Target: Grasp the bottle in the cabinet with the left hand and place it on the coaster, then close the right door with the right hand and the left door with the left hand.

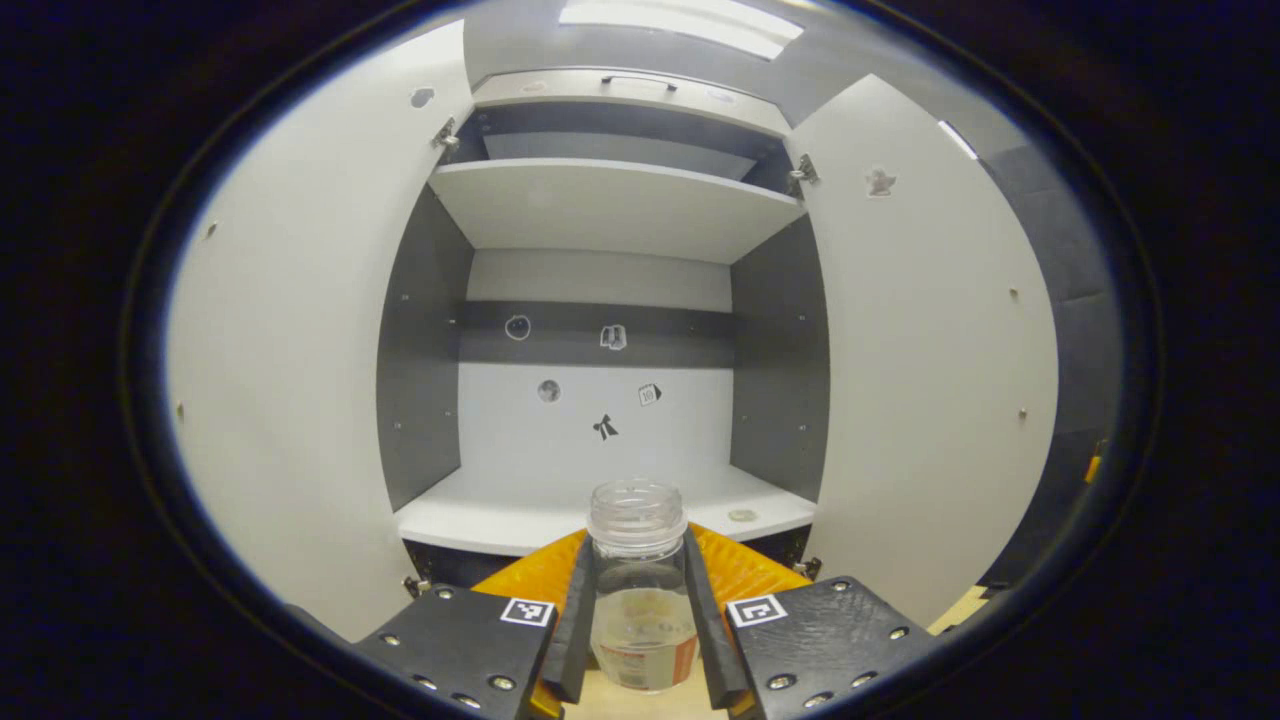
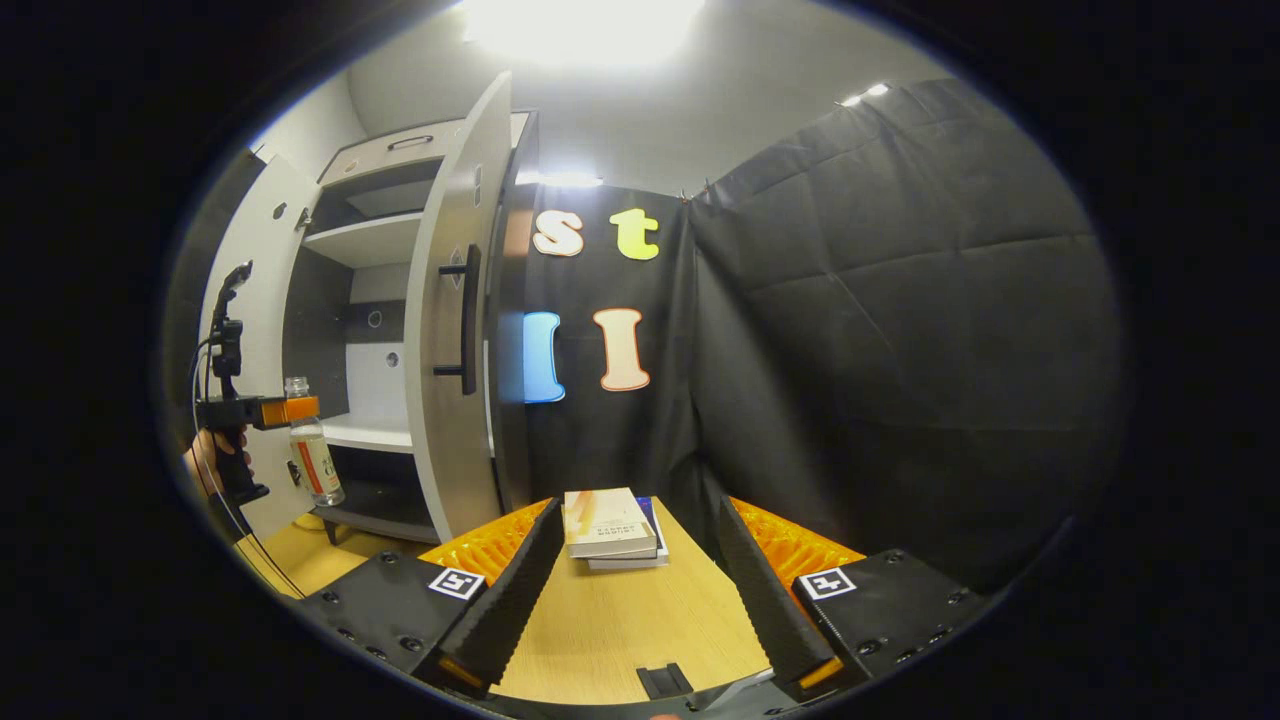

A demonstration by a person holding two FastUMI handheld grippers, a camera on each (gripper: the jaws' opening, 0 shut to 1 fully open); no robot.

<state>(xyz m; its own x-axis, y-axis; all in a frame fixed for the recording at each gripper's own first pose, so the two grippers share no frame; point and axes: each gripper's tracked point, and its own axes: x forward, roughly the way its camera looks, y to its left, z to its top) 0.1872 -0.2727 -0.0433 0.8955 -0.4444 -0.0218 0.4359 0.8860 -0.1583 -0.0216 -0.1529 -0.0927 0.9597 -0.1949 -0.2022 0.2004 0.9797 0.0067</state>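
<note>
Left tongs [image 1: 640, 590] w/ 1 bottle [image 1: 640, 600], 2 doors

A light wooden table [image 2: 610, 620] was seen in the right gripper view, with two stacked books [image 2: 610, 527] laid on its far part. The cabinet's white lower shelf [image 1: 500, 515] (a small round mark near its right end) was seen bare.

overhead ceiling light [image 2: 580, 20] glare, blown out | cabinet [image 1: 610, 210] evenly lit, sharp | fisheye edges bent, dim
</note>
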